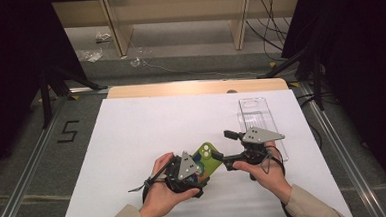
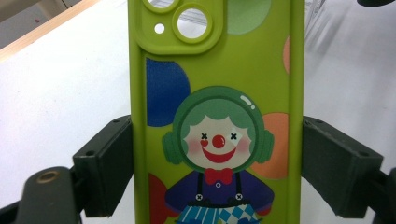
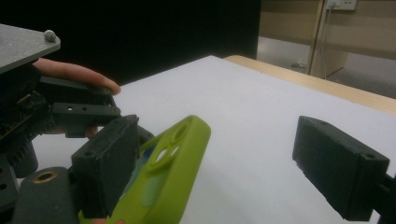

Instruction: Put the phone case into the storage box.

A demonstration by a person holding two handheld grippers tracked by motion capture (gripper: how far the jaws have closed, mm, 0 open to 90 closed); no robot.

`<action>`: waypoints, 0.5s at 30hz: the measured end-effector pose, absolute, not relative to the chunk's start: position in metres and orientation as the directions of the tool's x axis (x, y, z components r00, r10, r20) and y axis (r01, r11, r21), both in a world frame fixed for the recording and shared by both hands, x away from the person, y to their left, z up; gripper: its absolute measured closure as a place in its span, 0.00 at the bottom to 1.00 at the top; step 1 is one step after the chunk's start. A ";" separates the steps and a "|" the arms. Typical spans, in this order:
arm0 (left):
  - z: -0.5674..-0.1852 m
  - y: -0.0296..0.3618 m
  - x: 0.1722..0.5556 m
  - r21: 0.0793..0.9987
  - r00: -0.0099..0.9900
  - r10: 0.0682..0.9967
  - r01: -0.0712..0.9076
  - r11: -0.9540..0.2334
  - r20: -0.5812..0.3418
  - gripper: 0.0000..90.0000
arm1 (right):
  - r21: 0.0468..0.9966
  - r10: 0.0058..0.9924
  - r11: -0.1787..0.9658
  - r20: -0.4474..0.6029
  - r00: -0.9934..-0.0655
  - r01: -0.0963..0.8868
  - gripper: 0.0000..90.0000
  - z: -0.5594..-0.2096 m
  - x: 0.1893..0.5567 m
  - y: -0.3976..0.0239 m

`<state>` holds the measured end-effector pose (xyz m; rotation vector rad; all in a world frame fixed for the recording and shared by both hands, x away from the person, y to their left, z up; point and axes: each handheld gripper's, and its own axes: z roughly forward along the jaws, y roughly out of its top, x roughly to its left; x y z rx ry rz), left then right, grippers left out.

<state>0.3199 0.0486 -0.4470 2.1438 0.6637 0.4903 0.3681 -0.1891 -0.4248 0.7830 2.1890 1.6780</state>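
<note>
Left gripper (image 1: 197,171) clamps phone case (image 1: 207,159) by its long edges; in left gripper view pads (image 2: 107,168) press both sides of case (image 2: 217,116), clown print facing camera, lens cutouts at far end. Case held above white sheet (image 1: 147,131), tilted, near front middle of table (image 1: 195,88). Right gripper (image 1: 222,147) jaws spread wide, grasping nothing; one pad (image 3: 109,163) just beside case's camera end (image 3: 175,172), other pad (image 3: 338,165) well apart. Clear tray (image 1: 256,116) lies at far right of sheet.

Even overhead light on the white table sheet (image 1: 132,141); dark surrounds left & right. Soft shadows near the sheet's front edge. Gripper views slightly soft, bg beyond sheet dim, no glare.
</note>
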 end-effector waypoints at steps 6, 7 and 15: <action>-0.447 0.048 0.320 0.801 0.787 0.606 0.286 -0.526 0.117 0.18 | 0.949 0.566 0.185 0.111 -0.817 0.257 0.18 -0.426 0.370 -0.186; -0.447 0.047 0.320 0.801 0.787 0.606 0.286 -0.526 0.117 0.18 | 0.948 0.566 0.187 0.110 -0.817 0.257 0.18 -0.426 0.370 -0.185; -0.447 0.046 0.320 0.801 0.788 0.605 0.285 -0.527 0.118 0.18 | 0.944 0.564 0.190 0.121 -0.817 0.271 0.18 -0.427 0.373 -0.180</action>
